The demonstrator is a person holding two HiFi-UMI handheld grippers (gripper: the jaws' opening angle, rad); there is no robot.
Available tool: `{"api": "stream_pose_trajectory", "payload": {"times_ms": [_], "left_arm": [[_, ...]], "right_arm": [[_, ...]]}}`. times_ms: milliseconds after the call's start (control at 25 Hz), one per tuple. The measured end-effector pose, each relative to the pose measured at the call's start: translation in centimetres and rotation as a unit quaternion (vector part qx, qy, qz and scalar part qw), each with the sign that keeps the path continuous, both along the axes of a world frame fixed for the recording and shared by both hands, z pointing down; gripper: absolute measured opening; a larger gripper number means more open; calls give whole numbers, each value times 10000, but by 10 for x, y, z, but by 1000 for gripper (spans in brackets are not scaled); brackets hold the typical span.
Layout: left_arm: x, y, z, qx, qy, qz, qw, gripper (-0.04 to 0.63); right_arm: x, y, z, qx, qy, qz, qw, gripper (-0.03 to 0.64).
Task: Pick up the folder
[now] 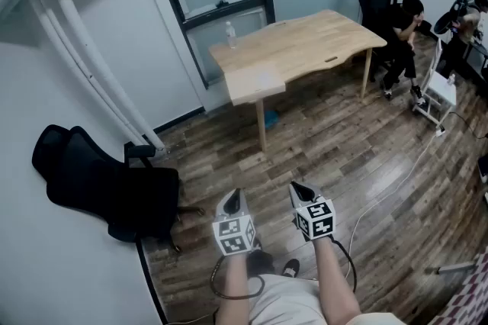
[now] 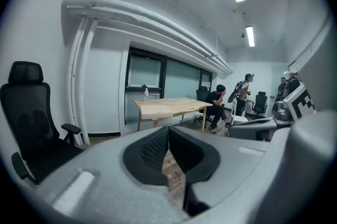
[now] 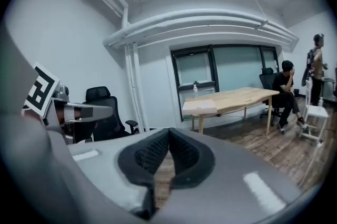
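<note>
The folder [image 1: 255, 79] is a pale flat rectangle lying on the near left corner of a light wooden table [image 1: 320, 45] across the room. It also shows in the left gripper view, folder [image 2: 156, 111], and in the right gripper view, folder [image 3: 200, 107]. My left gripper [image 1: 233, 197] and right gripper [image 1: 297, 190] are held side by side low in front of me, well short of the table. Both point toward it over the wood floor. In each gripper view the dark pads meet, left gripper [image 2: 168, 131] and right gripper [image 3: 168, 133], with nothing between them.
A black office chair [image 1: 107, 182] stands against the white wall at my left. A clear bottle [image 1: 230, 33] sits at the table's far left edge. A seated person [image 1: 404, 26] is at the table's far end, beside a white cart [image 1: 438, 91]. A cable [image 1: 396, 186] runs across the floor.
</note>
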State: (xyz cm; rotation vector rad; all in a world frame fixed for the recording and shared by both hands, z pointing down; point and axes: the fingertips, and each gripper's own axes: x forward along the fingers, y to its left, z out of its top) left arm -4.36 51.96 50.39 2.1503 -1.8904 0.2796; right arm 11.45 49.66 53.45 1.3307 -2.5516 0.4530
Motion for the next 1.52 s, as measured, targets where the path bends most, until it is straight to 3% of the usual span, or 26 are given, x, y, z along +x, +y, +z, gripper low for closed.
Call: {"api": "stream_pose_trajectory", "payload": {"times_ms": [440,640,800,1120,1520], "left_arm": [[11,-21,3,-50,-9,201,9998,9],[9,-24,4,-90,-42,262,9996,9],[7,-39,11,-155,115,215,9996,9],[19,-94,1,-1,55,513,9987,9],[-24,-193,-6,-28,147,302,9994,9]], "right_arm": [[14,-21,-3,-43,-229,-61,9997,2],[20,-25,-11,22,-764,-9,9971,2],[20,-39,-1,-22,-646,-12,9979,2],[24,-87,-6,-59,-821,144,9965,3],[39,-193,2,-358,-1087,692,9910,2]]}}
